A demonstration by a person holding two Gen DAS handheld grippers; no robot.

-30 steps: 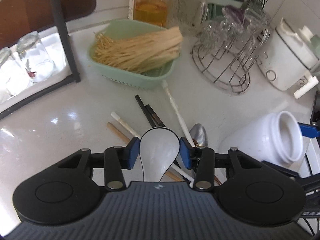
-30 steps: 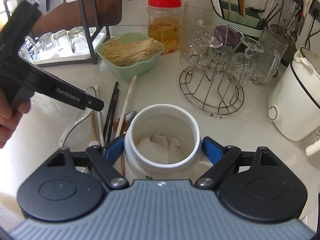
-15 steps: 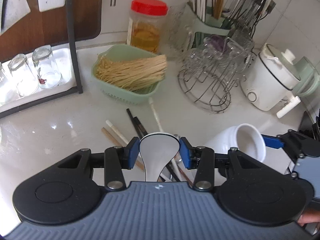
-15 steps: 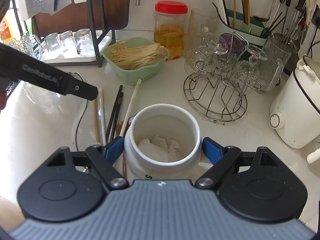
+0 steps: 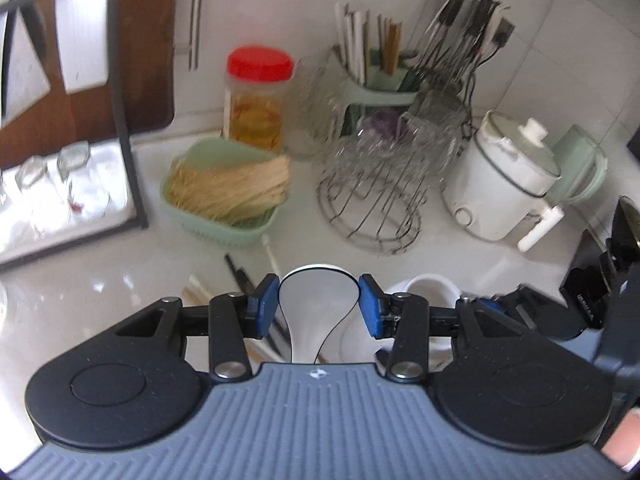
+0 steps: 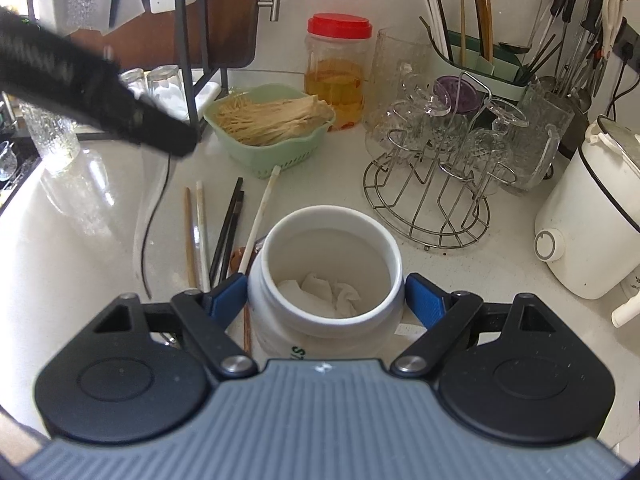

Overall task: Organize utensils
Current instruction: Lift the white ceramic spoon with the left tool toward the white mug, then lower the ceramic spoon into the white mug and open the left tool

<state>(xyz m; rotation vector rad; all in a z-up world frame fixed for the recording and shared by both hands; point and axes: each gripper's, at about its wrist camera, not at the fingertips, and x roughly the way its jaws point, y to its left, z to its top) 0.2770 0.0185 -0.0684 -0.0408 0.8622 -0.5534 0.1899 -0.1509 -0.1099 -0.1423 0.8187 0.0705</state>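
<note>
**Spoon lifted in left gripper; right gripper steadies the jar**

Left gripper (image 5: 319, 304): both blue pads press the sides of a white ceramic spoon (image 5: 318, 300), bowl end forward, handle running back under the gripper body. Grip is across the widest part of the bowl, probably because that gives the pads two opposing faces; a pinch on the thin handle would pivot more easily. Spoon is off the countertop (image 5: 100, 280) and sits just left of the white jar (image 6: 326, 276) in the left wrist view.

Right gripper (image 6: 326, 300): jaws bracket the jar below its rim. The left pad touches the jar wall; the right pad appears at or just off the wall, so I judge this a light steadying hold rather than a hard clamp. Jar stands upright, mouth open, with crumpled white paper (image 6: 320, 294) at the bottom. Holding it keeps it from sliding or tipping when a utensil drops in.

Remaining loose items: chopsticks (image 6: 228, 232) in mixed colours lie fanned on the counter left of the jar, with a metal spoon (image 6: 240, 256) partly hidden behind it. They lie near the jar, within short reach of the left gripper.

Judgement: the step in hand is carrying the spoon to the jar mouth. Risk: spoon is glossy, could slip between pads when tilted handle-down.
</note>
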